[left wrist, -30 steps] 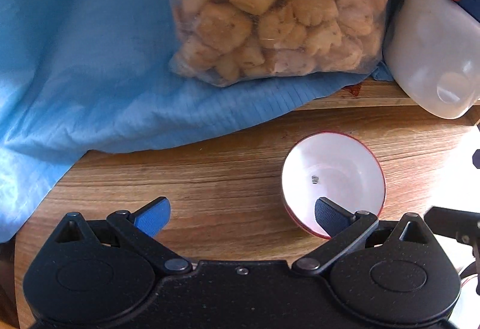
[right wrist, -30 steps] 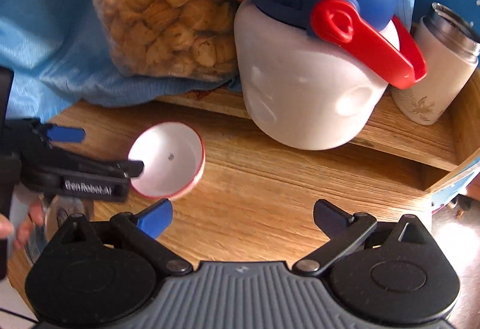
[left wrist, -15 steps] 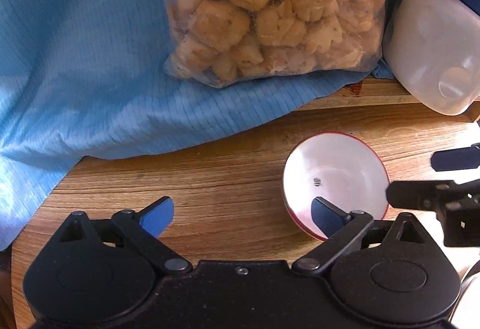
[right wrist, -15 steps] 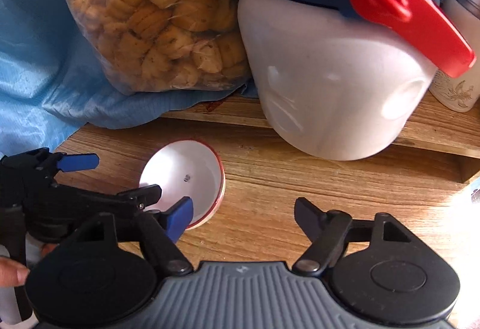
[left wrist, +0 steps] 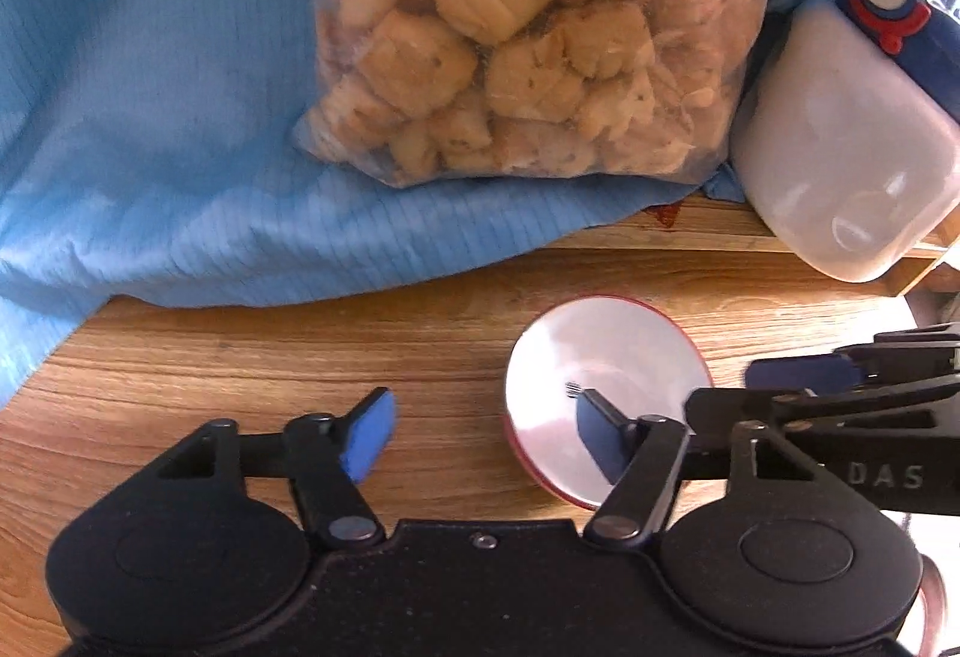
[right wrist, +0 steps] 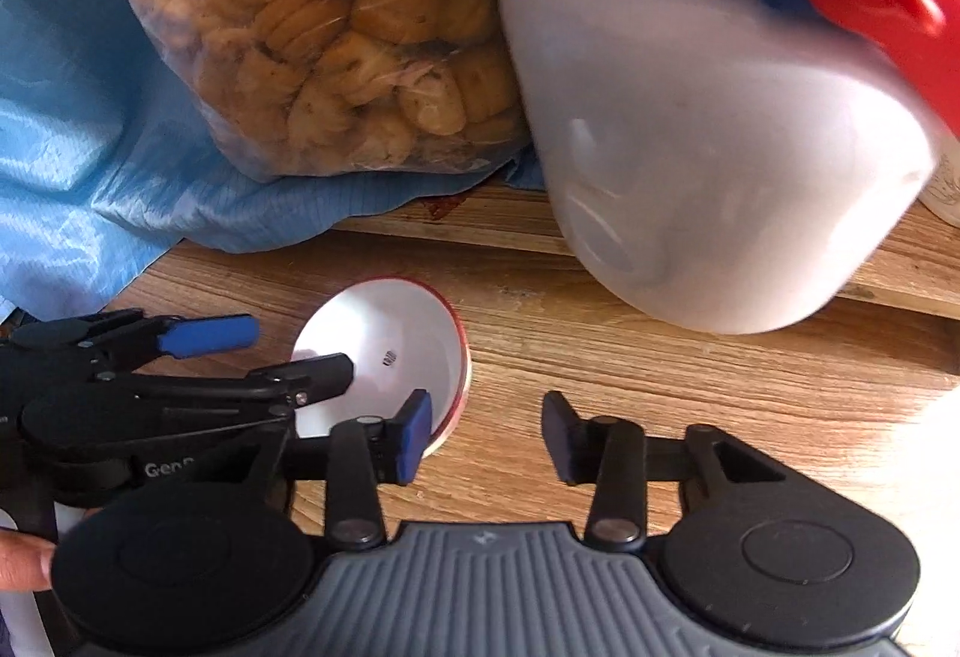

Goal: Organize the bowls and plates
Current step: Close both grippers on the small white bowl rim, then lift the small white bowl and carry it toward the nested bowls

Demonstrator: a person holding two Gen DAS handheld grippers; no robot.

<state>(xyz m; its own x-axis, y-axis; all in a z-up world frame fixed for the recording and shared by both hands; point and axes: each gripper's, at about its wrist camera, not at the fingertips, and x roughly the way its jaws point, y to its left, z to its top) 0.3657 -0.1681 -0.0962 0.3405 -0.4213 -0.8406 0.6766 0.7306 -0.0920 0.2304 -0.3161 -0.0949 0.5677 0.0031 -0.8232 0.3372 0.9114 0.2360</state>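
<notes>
Wooden table (left wrist: 240, 345), blue cloth (left wrist: 150, 147) behind; both grippers at a small red-rimmed bowl (left wrist: 606, 357).
Left gripper (left wrist: 480, 435) jaws closing, right finger inside the bowl, rim between them, pads not yet pressing. Right gripper (right wrist: 486, 438) closing likewise at the opposite rim. Beyond: biscuit bag (left wrist: 528, 27), white jug (right wrist: 720, 165).

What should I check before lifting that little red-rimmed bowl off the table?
1. Bowl upright on the table and empty: ok.
2. Left claw straddles the bowl's wall, one finger inside, one outside: ok; jaws closing, not yet pressing.
3. Right claw has the rim between its fingers: cannot tell; jaws closing.
4. Claws clear of each other: cannot tell, they overlap at the bowl.
5. Jug and biscuit bag stand apart from the bowl: ok.
</notes>
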